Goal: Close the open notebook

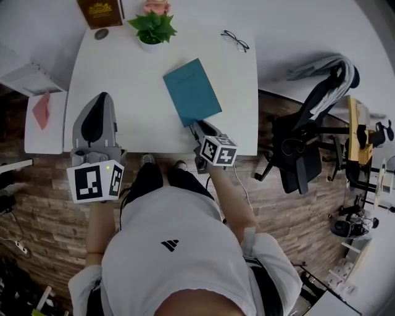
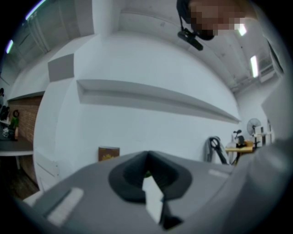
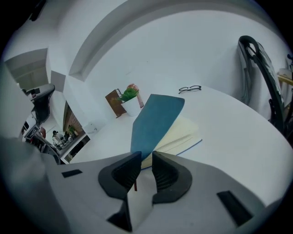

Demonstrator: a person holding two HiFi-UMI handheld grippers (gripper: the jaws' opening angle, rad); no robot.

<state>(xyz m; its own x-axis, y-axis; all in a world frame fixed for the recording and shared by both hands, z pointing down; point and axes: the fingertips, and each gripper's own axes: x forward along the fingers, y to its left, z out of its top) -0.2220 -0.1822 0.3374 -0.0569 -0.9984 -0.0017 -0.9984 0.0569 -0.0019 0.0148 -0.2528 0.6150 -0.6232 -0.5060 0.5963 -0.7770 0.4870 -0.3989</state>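
Note:
A teal notebook (image 1: 192, 91) lies near the front edge of the white table (image 1: 123, 68). In the right gripper view its teal cover (image 3: 155, 123) stands raised and tilted over the cream pages (image 3: 181, 135). My right gripper (image 1: 196, 126) sits at the notebook's near corner. Its jaws (image 3: 145, 157) are parted, and the cover's lower corner and a thin red ribbon show in the gap; the pads do not press on either. My left gripper (image 1: 102, 99) hovers over the table's front left part, pointing level. Its jaws (image 2: 146, 155) meet with nothing between them.
At the back of the table are a potted plant (image 1: 152, 28), a pair of glasses (image 1: 235, 41), a brown box (image 1: 99, 12) and a small dark disc (image 1: 101, 34). An office chair (image 1: 305, 145) stands to the right. A low white shelf (image 1: 43, 117) is on the left.

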